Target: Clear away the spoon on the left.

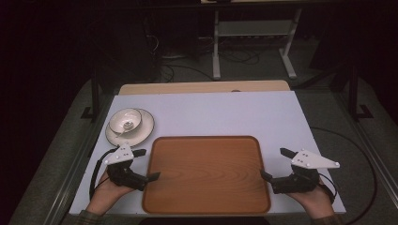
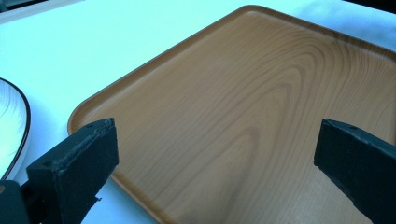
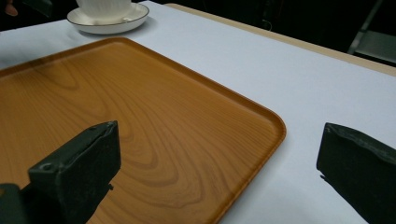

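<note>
Evidently both tools were poised to take the tray from its two short sides. The left gripper (image 1: 146, 165) sat at the near-left part of the table (image 1: 281, 117), its jaws spread wide and holding nothing, one jaw tip just reaching the left rim of the wooden tray (image 1: 206, 176); in the left gripper view the tray's rounded corner (image 2: 77, 119) lay between the two black jaws, which suggested the opening was aimed at that edge. The right gripper (image 1: 277, 164) mirrored it at the near-right part of the table, jaws likewise wide apart and empty, the lower jaw close to the tray's right rim; in the right gripper view one jaw stood over the wood and the other over bare table, so the rim (image 3: 275, 130) ran between them. The tray itself lay flat and bare in the near middle of the table, its long side parallel to the near edge. Well apart from it, toward the table's left edge and farther back, a white bowl (image 1: 125, 120) rested on a plate (image 1: 141, 131), probably parked there to wait for the tray.
</note>
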A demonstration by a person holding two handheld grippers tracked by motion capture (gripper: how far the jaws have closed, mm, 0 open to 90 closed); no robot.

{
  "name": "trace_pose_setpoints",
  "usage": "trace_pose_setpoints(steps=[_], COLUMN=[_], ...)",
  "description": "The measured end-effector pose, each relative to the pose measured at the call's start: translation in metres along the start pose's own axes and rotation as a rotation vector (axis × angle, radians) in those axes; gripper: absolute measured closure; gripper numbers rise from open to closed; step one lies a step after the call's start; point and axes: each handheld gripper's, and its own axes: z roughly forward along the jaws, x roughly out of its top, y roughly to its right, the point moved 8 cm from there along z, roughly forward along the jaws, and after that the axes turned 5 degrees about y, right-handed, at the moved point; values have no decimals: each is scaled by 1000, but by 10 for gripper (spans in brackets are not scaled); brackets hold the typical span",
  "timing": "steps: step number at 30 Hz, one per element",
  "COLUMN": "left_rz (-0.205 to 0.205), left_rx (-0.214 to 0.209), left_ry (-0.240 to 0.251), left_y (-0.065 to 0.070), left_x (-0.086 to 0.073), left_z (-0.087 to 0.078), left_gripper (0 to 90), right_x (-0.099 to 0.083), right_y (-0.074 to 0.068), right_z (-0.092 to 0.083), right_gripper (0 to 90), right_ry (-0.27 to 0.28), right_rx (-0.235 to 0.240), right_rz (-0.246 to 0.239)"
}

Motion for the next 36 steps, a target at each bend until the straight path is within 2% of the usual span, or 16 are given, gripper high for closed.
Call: trace_pose_setpoints(steps=[6, 8, 15, 24, 33, 36], left_rz=[-1, 0, -2, -16, -69, -72], left_rx=[-3, 0, 14, 19, 17, 19], left_ry=[2, 7, 10, 12, 1, 0], left_y=[-1, -2, -5, -12, -22, -23], left_x=[4, 5, 12, 20, 24, 26], left_z=[-1, -1, -2, -1, 2, 3], left_gripper=[0, 61, 148, 341, 592, 663], right_x=[-2, -2, -1, -2, -2, -2], right_y=[2, 2, 4, 5, 5, 5], right_z=[-1, -1, -1, -2, -2, -2], right_gripper=[0, 0, 0, 0, 0, 0], right_ry=[-3, -2, 1, -2, 0, 1], right_rx=[-6, -7, -11, -16, -14, -14], right_rz=[2, 3, 3, 6, 13, 13])
